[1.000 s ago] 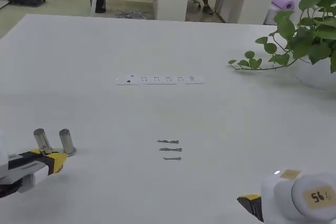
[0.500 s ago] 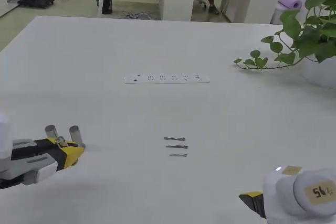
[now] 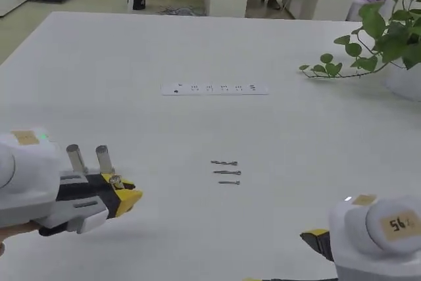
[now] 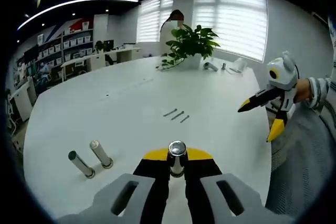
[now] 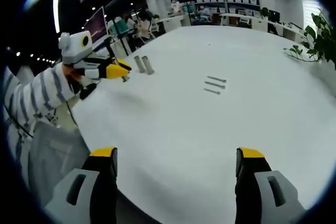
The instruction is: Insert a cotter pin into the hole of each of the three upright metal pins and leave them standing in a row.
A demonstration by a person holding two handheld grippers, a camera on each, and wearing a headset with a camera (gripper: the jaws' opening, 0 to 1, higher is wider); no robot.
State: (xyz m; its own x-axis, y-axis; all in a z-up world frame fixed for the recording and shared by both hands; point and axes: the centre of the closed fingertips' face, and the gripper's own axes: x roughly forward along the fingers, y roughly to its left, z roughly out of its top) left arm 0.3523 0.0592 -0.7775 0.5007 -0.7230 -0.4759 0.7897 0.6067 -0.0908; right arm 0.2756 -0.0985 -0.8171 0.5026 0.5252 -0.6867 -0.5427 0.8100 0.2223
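My left gripper [image 4: 177, 165] is shut on a short metal pin [image 4: 177, 150], held upright just above the table; in the head view this gripper [image 3: 126, 195] carries the pin [image 3: 116, 179] at the lower left. Two more metal pins [image 3: 74, 157] [image 3: 104, 158] stand upright on the table just behind it. Three small cotter pins [image 3: 227, 172] lie in a short column at the table's middle, also visible from the left gripper [image 4: 177, 115]. My right gripper [image 5: 176, 156] is open with nothing in it, low over the near right edge [image 3: 316, 241].
A white power strip [image 3: 214, 89] lies across the table beyond the cotter pins. A potted green plant [image 3: 388, 31] stands at the far right corner. Desks and chairs stand on the floor behind the table's far edge [image 3: 197, 15].
My left gripper has moved right with the metal pin, away from the two standing pins. The head camera has shifted. The right gripper has stayed put.
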